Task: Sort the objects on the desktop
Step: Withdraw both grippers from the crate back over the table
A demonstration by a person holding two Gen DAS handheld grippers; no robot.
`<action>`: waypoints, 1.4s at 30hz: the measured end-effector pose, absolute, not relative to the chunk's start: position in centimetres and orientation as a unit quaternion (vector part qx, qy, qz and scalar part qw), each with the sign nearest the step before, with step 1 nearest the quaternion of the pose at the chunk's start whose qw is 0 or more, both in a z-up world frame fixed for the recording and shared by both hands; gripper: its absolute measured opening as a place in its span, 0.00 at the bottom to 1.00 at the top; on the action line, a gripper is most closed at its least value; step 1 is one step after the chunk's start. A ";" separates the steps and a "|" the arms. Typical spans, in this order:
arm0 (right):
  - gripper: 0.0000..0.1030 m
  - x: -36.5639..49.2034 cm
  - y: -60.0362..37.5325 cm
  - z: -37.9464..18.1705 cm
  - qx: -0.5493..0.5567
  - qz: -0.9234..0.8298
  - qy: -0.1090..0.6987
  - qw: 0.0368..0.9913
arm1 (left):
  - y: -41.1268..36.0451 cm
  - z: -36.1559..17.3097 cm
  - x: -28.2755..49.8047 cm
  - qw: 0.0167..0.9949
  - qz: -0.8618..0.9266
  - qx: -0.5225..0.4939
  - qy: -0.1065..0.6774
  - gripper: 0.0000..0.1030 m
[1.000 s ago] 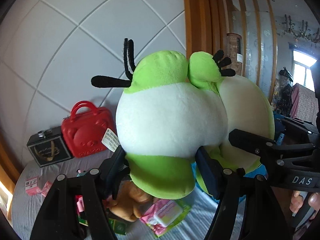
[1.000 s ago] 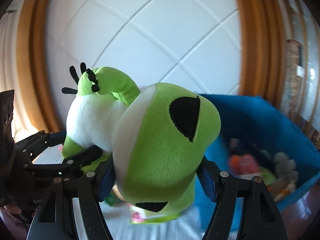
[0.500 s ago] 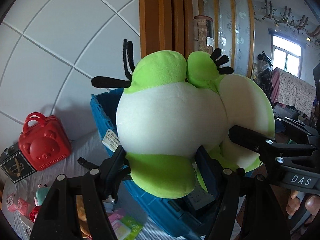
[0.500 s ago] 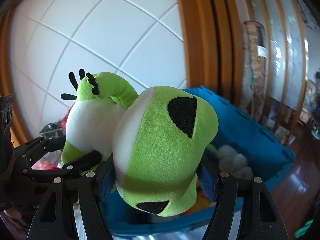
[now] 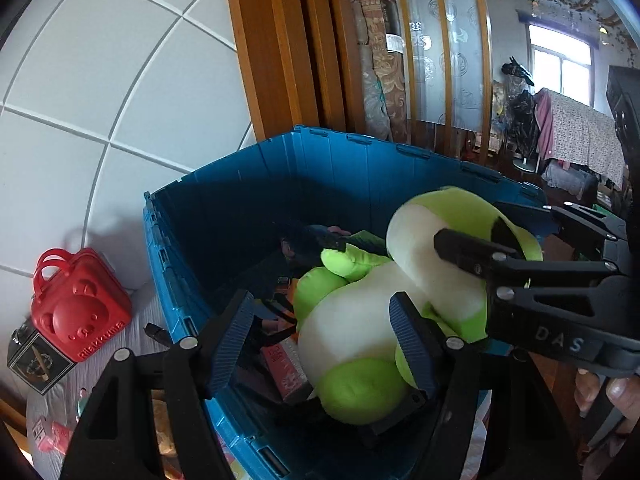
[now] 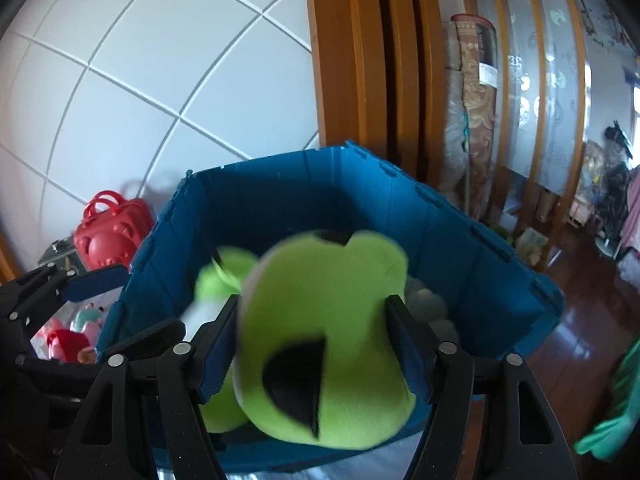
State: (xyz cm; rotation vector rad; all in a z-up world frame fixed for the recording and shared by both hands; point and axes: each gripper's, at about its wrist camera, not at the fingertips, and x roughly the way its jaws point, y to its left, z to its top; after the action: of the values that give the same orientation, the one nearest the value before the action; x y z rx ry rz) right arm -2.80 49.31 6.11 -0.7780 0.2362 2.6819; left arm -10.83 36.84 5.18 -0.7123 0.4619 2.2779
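A green and white plush frog (image 5: 348, 332) hangs down into the blue storage bin (image 5: 224, 216), over other toys and boxes inside. My left gripper (image 5: 320, 298) is open: its left pad stands clear of the frog's white belly, and the right pad lies against its side. My right gripper (image 6: 313, 304) has the frog's blurred green head (image 6: 320, 312) between its pads, which touch both sides while the jaws are closing. The right gripper (image 5: 472, 220) also shows straddling the head in the left wrist view. Low on the left of the right wrist view is the left gripper (image 6: 132, 304).
A red bear-shaped case (image 5: 80, 312) and a black box (image 5: 36, 356) stand left of the bin against the white tiled wall. Small pink toys (image 6: 68, 336) lie on the grey surface. A rolled carpet (image 5: 376, 68) leans behind the bin. Dark wooden floor (image 6: 580, 360) lies to the right.
Both grippers swung right from over the tabletop to above the blue bin. The frog's body dropped out of the left jaws into the bin, and its head rolled forward in the right jaws.
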 end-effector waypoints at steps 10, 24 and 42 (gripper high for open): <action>1.00 -2.1 48.9 7.3 -0.236 0.943 0.053 0.228 | 34.4 5.1 -10.8 0.332 0.887 -0.275 0.164 0.79; 1.00 1.6 43.1 7.5 -0.146 0.958 0.017 0.247 | 26.5 5.4 -8.3 0.260 0.938 -0.205 0.103 0.86; 1.00 -2.3 23.9 7.0 -0.062 0.998 -0.014 0.024 | 4.1 0.7 -10.3 0.069 0.970 -0.231 0.042 0.86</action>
State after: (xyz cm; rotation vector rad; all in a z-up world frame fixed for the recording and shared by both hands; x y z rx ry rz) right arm -2.33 23.91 6.98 -0.1905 -0.0426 3.0875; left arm -10.33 4.07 0.71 -0.6940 0.1264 2.9192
